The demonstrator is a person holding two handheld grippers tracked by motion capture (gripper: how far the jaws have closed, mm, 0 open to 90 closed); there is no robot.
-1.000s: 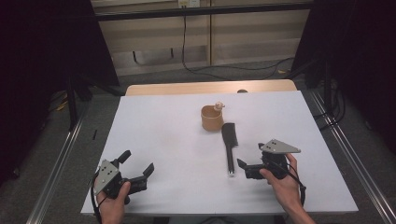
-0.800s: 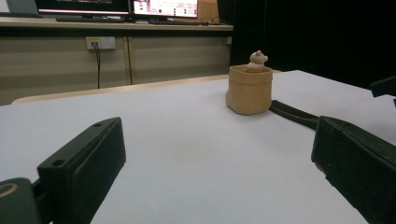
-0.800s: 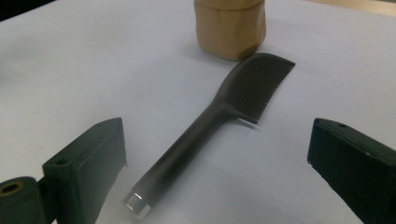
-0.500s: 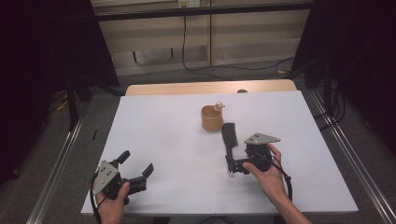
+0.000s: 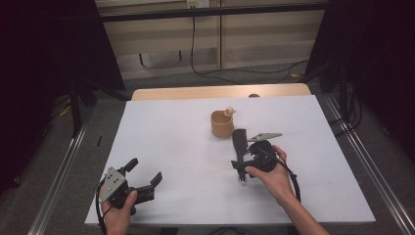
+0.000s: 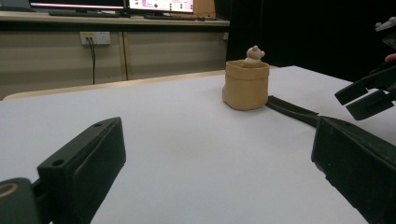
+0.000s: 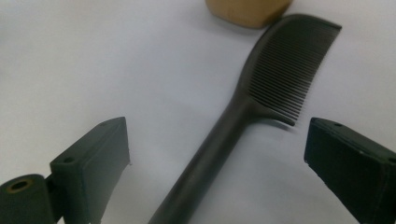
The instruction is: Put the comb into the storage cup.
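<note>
Lying flat on the white worktop (image 5: pixel 166 147), the black comb (image 7: pixel 261 98) had its handle between the right hand-held gripper's (image 7: pixel 217 163) jaws, which had just been narrowing but gripped nothing. Closing askew might have skidded it toward the tan pot (image 5: pixel 221 124) at 12 o'clock. The left hand-held gripper (image 5: pixel 145 177) sat released at 8 o'clock.

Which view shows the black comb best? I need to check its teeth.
The right gripper view: the comb lies close up, each tooth distinct, handle between open fingers. The high view shows it small beside the cup. The left gripper view catches it edge-on.
</note>
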